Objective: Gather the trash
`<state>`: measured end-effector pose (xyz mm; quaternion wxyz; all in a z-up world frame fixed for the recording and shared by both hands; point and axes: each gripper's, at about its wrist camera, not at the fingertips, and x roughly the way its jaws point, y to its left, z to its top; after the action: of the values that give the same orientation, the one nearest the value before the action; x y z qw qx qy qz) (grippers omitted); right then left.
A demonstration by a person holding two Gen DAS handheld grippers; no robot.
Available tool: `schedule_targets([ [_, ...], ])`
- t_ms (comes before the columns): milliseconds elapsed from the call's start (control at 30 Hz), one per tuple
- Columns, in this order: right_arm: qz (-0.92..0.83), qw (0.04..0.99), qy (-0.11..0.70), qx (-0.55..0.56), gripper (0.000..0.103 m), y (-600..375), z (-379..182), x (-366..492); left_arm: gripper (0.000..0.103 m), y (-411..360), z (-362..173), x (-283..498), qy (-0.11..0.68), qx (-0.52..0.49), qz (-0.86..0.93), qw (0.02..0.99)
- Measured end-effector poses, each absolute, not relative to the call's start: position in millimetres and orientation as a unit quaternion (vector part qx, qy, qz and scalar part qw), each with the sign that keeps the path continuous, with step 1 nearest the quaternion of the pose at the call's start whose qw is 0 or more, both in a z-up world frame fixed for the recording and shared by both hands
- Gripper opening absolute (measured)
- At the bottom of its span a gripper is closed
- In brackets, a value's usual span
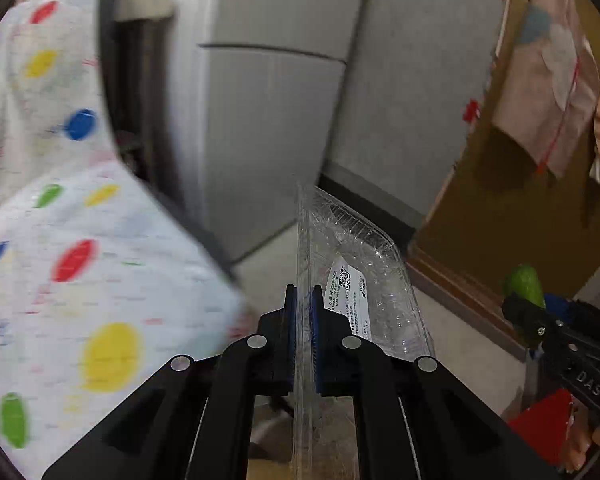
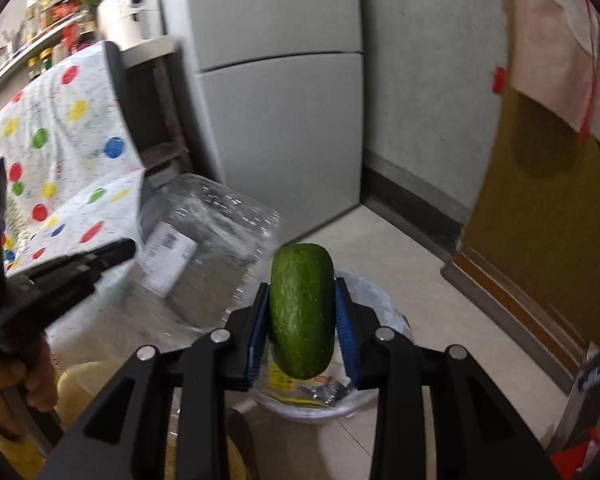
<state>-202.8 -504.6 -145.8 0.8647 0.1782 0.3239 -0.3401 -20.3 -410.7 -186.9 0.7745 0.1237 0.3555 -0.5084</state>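
1. Clear plastic clamshell tray (image 1: 352, 280) was empty apart from a white printed label stuck on it; it stuck out ahead of the left gripper (image 1: 303, 300), above the floor
2. Bin with white liner (image 2: 374, 312) sat on the floor directly below the right gripper (image 2: 302, 312); wrappers and packaging lay inside it
3. Count: one tray, one green cucumber piece (image 2: 302, 308), one bin, two grippers
4. Left gripper's jaws were nearly together, pinching the tray's thin edge between the blue pads
5. Right gripper's jaws were partly open and clamped on the cucumber piece, which stood upright between the pads, over the bin
6. Both grippers were angled downward; a hand (image 2: 4, 380) showed on the left one's handle
7. Spotted cloth (image 1: 60, 240) hung at left, grey fridge (image 2: 280, 100) at the far side, brown door (image 2: 540, 220) at right
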Motion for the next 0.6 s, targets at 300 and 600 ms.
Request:
schedule_targets([
  [300, -0.343, 0.861, 0.316, 0.203, 0.061, -544.4, -159.3, -177.1, 0.068, -459.6, -203.4, -19.1, 0.372, 0.116, -0.523, 0.758],
  [600, -0.335, 0.863, 0.320, 0.202, 0.061, -534.3, -156.5, -182.7, 0.068, -430.0, -189.1, -1.4, 0.373, 0.102, -0.509, 0.769],
])
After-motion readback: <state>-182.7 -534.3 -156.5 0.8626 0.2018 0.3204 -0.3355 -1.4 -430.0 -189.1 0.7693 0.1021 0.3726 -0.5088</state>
